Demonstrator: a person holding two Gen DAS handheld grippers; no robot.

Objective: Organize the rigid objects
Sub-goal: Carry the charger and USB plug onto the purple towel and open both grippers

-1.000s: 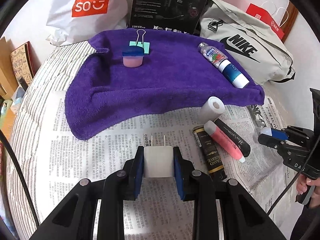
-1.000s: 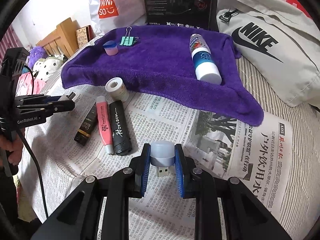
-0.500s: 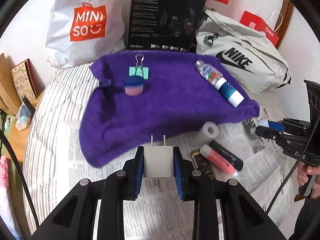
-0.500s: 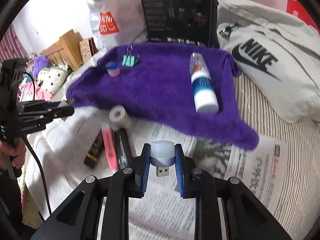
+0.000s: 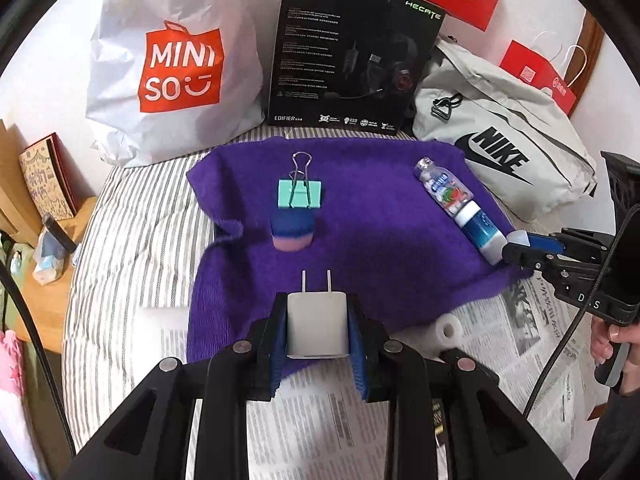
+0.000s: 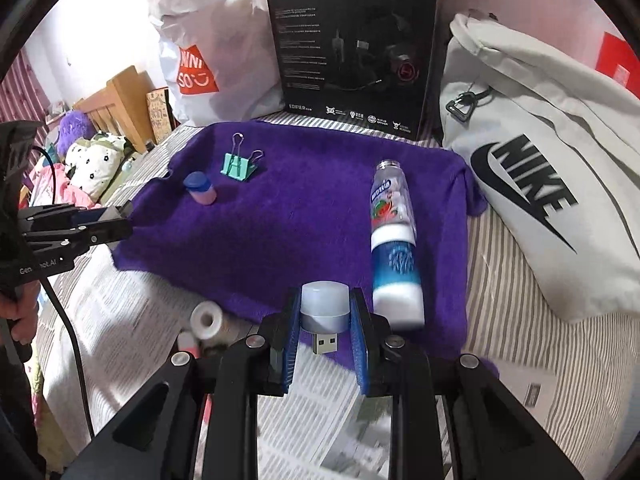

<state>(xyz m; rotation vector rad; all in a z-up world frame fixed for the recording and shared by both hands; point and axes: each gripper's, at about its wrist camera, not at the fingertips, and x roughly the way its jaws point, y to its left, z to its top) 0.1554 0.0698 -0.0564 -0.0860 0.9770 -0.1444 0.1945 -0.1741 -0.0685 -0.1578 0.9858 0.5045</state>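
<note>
- The left tool [image 5: 317,330] is clamped on a white plug block [image 5: 316,326]. Its two metal prongs stick up and away from the camera.
- The plug block is held up in the air, over the near edge of the purple towel [image 5: 360,216].
- The right tool [image 6: 325,330] is clamped on a small USB light [image 6: 325,306]. The round white end is on top and the metal USB end hangs below.
- The USB light is held up over the near edge of the purple towel too.
- On the towel lies a green binder clip [image 5: 299,194]. Just in front of it stands a little pink pot with a blue lid [image 5: 291,233].
- A candy bottle [image 6: 394,236] with a blue and white end lies on its side on the right part of the towel.
- The towel lies on a bed with a striped sheet [image 5: 132,240]. Newspaper [image 5: 312,420] covers the sheet in front of the towel.
- A white roll [image 6: 206,320] lies on the newspaper, close to the towel's edge.
- Behind the towel stand a white shopping bag [image 5: 168,64], a black headset box [image 5: 352,52] and a grey sports bag [image 5: 504,152].
- A person's hand [image 5: 612,340] holds the right tool's handle, at the edge of the left camera's view.
</note>
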